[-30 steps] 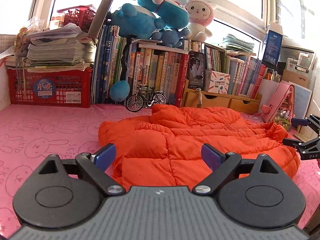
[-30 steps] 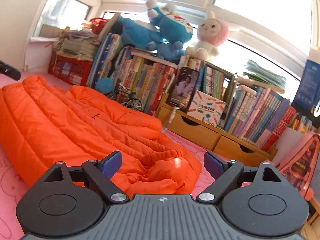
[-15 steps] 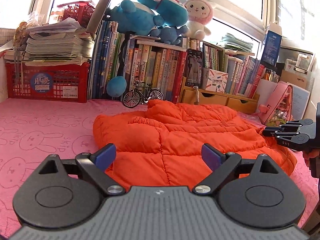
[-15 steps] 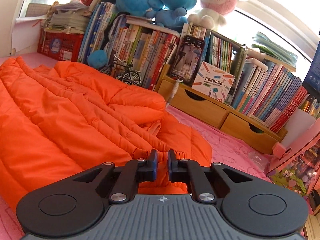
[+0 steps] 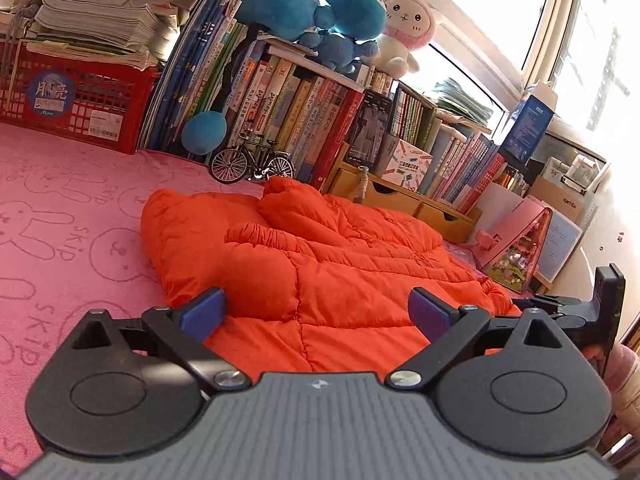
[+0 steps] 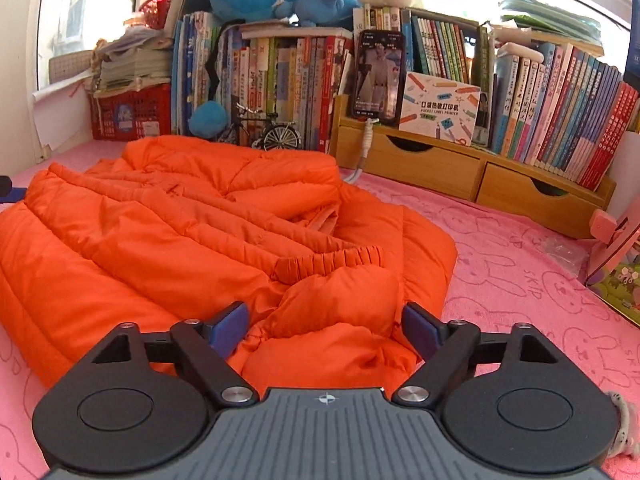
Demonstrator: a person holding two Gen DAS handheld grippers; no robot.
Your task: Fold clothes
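A pink cover (image 5: 72, 216) with rabbit drawings spreads over the whole flat surface. On it, in the middle, lies the orange jacket (image 5: 320, 264), puffy and quilted, partly gathered, with one elastic cuff (image 6: 332, 260) lying on top of the folds.

Behind the jacket a long row of books (image 6: 280, 80) stands against the windows. Blue plush toys (image 5: 312, 0) and a pink-white plush rabbit (image 5: 404, 28) sit on top of the books. At the left end there is a red basket (image 5: 76, 100) with a pile of papers on it. At the right a low wooden drawer unit (image 6: 460, 172) stands under more books, and a phone (image 6: 378, 74) leans upright on it. A small model bicycle (image 5: 252, 160) stands just beside the far edge of the jacket.

The left gripper (image 5: 316, 312) is released, its fingers wide apart over the near edge of the jacket, holding nothing. The right gripper (image 6: 324, 326) is also released; a puffed fold of the jacket lies between its fingers, but they do not press it.
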